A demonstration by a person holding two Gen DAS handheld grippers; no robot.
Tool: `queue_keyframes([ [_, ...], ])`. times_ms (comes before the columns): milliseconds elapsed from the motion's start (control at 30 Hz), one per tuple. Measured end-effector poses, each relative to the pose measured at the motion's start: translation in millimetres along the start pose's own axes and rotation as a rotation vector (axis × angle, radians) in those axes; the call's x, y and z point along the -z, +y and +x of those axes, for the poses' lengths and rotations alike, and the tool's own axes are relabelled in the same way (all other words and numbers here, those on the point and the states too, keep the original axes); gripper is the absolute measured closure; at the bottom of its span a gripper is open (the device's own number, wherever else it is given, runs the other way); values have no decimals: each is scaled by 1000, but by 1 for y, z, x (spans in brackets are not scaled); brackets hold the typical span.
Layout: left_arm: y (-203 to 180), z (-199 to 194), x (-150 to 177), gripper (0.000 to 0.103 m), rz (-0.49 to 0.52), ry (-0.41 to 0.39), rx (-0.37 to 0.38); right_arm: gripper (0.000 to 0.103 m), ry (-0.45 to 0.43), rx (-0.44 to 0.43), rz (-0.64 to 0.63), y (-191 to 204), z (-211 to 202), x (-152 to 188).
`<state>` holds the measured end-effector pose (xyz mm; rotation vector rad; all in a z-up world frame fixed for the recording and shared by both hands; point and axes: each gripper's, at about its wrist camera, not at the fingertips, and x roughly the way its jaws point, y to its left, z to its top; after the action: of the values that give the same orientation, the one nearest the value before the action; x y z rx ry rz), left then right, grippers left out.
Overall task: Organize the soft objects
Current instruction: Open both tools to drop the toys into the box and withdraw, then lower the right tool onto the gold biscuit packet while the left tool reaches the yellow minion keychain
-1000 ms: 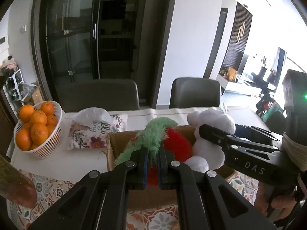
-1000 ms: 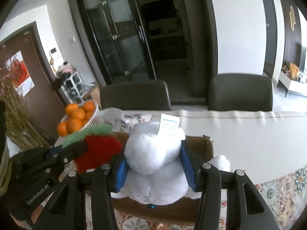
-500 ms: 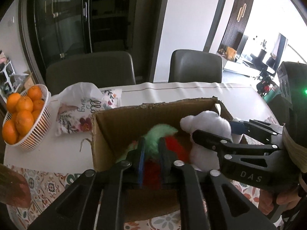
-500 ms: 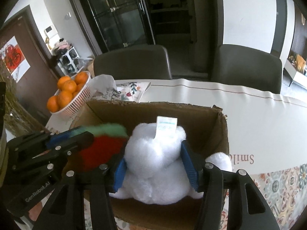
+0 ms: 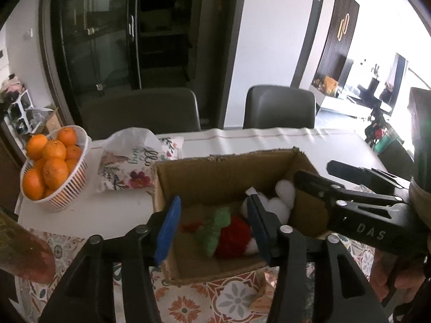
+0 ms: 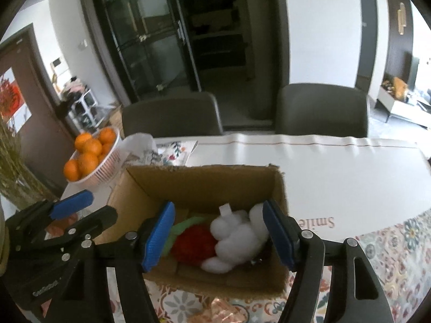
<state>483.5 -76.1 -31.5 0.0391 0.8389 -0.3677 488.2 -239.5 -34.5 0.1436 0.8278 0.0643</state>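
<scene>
Dark glass doors and two grey chairs fill the upper half of both views, and below them a white-topped table [image 6: 336,167] runs across the middle of the frame. At its lower centre stands an open cardboard box [image 6: 204,180]. A white basket of oranges [image 5: 51,167] sits at the left edge of the left wrist view, with a floral pouch [image 5: 134,167] just right of it.

A second ago both tools were clamped on toys held above the box: the left one pinched the green tuft of the red plush, the right one squeezed the white plush. Half a second ago both toys were being lowered inside the walls. Now both have been let go. The left gripper [image 5: 212,228] has its blue pads spread wide, with nothing between them. The right gripper [image 6: 221,234] is likewise spread, its pads clear of the fluff.

The red and green plush [image 6: 192,243] lies on the box floor at lower centre, and the white plush [image 6: 234,239] rests against its right side, touching it, near the right wall. In the left wrist view the same pair shows low in the box, red plush [image 5: 229,232] left, white plush [image 5: 280,202] right.

Judging by this, these two soft objects are stowed; whether more remain elsewhere cannot be told.
</scene>
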Motion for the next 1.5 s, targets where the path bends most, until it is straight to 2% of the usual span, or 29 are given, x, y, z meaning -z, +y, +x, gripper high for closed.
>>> queue_keyframes([
  [67, -1, -10, 1, 44, -3, -23, -15, 34, -17, 12, 11, 1, -10, 0],
  [300, -4, -47, 6, 26, -4, -81, -52, 34, -59, 22, 34, 7, -41, 10],
  [400, -6, -58, 11, 21, 5, -93, -76, 34, -73, 28, 33, 9, -54, 18],
  [667, -11, -82, 35, 18, 2, -91, -101, 34, -86, 58, 43, 13, -78, 41],
  [1033, -15, -95, 74, 16, 17, -77, -164, 34, -42, 59, 73, 13, -77, 84],
  [1500, -13, -74, 123, 16, -4, 41, -170, 33, 59, 71, 40, 13, -55, 131],
])
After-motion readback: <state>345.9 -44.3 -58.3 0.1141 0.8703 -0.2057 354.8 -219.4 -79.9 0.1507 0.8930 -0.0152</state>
